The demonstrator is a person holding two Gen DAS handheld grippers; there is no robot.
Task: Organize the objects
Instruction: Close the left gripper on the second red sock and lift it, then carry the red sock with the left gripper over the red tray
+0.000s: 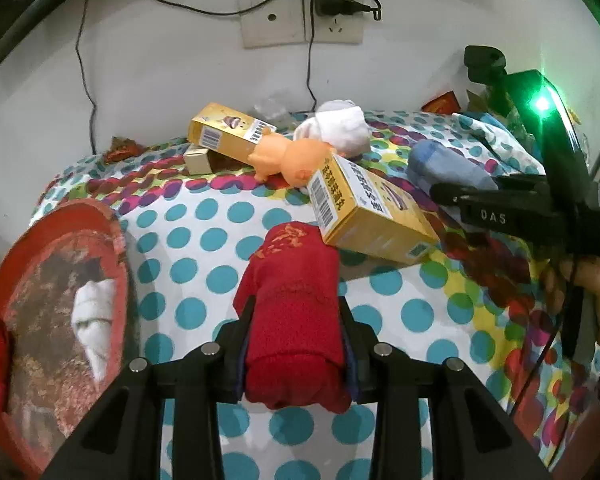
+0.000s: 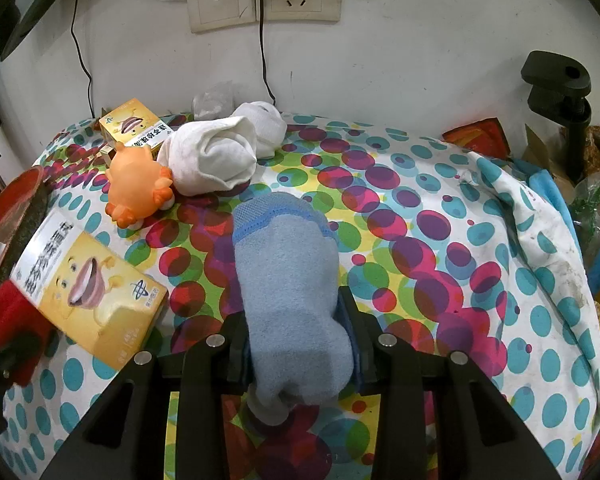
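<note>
we work over the polka-dot cloth-covered table (image 2: 440,184). the round red tray (image 1: 116,232) at left already holds a white roll. our left gripper (image 1: 296,344) clamps the rolled red sock (image 1: 292,292); our right gripper (image 2: 296,340) clamps the rolled pale-blue sock (image 2: 288,280). judged next: carry red sock over the tray, release.

Left wrist view: rides the left hand-held gripper (image 1: 296,336), looking forward and down along its fingers, close over the polka-dot cloth (image 1: 204,248) on the tabletop, facing the wall sockets (image 1: 300,20) past the far edge.
Right wrist view: rides the right hand-held gripper (image 2: 300,336), same steep downward tilt, close to the cloth (image 2: 440,216), facing the sockets (image 2: 260,0).
Shared: orange toy (image 1: 288,156) (image 2: 138,184), yellow boxes (image 1: 372,212) (image 2: 88,292), white sock bundle (image 1: 340,128) (image 2: 212,156).
Cross-sight: the left view shows the right hand-held gripper (image 1: 444,196) at its right side.
</note>
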